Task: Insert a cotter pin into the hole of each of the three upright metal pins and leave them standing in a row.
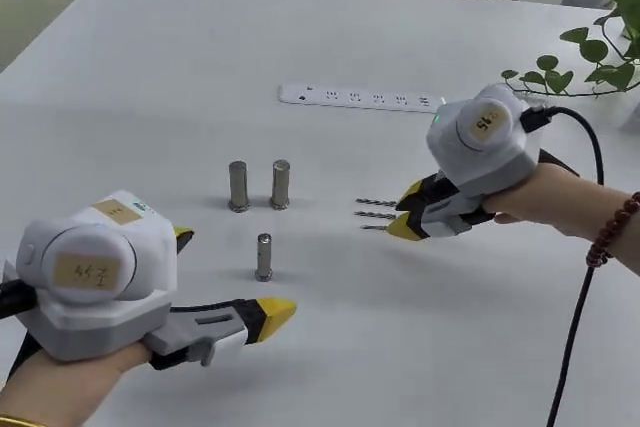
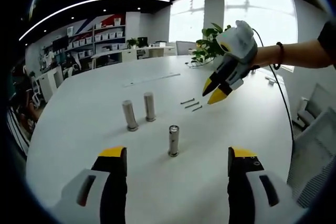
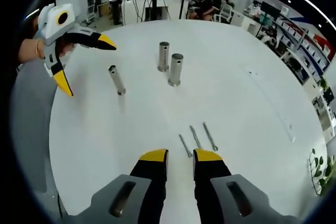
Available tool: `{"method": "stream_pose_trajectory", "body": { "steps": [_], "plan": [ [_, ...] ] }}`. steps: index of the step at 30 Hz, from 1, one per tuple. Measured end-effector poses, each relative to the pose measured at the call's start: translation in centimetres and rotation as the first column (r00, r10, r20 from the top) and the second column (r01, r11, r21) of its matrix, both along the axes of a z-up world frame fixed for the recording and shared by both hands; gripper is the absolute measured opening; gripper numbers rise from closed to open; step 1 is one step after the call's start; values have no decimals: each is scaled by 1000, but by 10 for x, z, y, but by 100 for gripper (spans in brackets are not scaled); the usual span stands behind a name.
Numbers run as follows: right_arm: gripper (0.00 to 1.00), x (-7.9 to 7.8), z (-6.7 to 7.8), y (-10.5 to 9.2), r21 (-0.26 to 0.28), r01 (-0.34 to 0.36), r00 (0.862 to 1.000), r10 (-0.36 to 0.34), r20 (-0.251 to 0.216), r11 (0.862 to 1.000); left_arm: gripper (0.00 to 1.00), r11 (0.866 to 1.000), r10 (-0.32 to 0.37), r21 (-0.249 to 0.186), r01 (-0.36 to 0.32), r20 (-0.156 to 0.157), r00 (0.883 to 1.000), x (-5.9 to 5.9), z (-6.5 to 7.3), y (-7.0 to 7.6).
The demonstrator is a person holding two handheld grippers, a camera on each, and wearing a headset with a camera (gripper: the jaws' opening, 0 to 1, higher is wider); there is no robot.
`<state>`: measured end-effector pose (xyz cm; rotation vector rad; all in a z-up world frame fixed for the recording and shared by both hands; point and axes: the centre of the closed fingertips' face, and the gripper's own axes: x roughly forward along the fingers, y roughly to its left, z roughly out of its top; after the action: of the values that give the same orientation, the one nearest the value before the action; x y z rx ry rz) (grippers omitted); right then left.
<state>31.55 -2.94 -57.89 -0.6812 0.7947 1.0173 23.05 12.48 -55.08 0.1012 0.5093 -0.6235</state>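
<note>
Three upright metal pins stand on the white table: two side by side, one [image 1: 238, 185] on the left and one [image 1: 280, 183] on the right, and a shorter one [image 1: 263, 256] in front. Three cotter pins [image 1: 375, 214] lie flat to their right. My right gripper [image 1: 408, 212] hovers just right of the cotter pins [image 3: 195, 137], its jaws a narrow gap apart and empty. My left gripper [image 1: 229, 275] is wide open near the front pin [image 2: 173, 140], which stands ahead between the jaws. The pair of pins [image 2: 139, 111] stands beyond it.
A white power strip [image 1: 360, 97] lies further back on the table [image 1: 120, 97]. A potted plant [image 1: 600, 47] sits at the far right edge. A black cable [image 1: 590, 277] runs from the right gripper down the right side.
</note>
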Motion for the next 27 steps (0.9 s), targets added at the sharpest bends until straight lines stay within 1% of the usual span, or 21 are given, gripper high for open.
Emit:
{"method": "stream_pose_trajectory", "body": {
  "steps": [2,4,7,9,12,15,17,20,22,25,27],
  "plan": [
    [13,1,-2,2,-7,-11,1000,11,-2,1000,74,1000,19,6,-19,15,1000,1,1,3],
    [12,3,-4,3,-20,-27,1000,27,-1,999,74,1000,23,20,-23,15,1000,1,-1,5],
    [11,6,-7,4,-34,-40,999,40,-5,999,73,1000,20,22,-21,7,1000,-1,-2,5],
    [9,7,-11,3,-41,-45,999,45,-14,998,72,1000,18,23,-18,10,1000,-1,-2,5],
    [9,7,-16,1,-50,-42,998,39,-45,998,71,1000,14,28,-14,16,1000,-1,-2,5],
    [9,7,-18,1,-49,-54,997,51,-52,997,70,999,20,35,-21,37,999,1,0,7],
    [9,8,-20,2,-53,-59,997,56,-58,997,69,999,22,41,-23,44,999,2,0,8],
    [8,10,-23,1,-68,-63,996,59,-61,996,69,999,19,42,-21,42,999,1,-1,8],
    [7,10,-25,1,-78,-59,996,53,-72,995,69,999,17,46,-19,41,999,1,-1,8],
    [6,8,-30,-2,-110,-78,994,70,-79,991,68,998,15,53,-17,46,999,1,-2,9],
    [4,7,-29,-1,-95,-74,993,65,-99,993,67,998,15,57,-17,48,999,1,-2,10]
  ]
}}
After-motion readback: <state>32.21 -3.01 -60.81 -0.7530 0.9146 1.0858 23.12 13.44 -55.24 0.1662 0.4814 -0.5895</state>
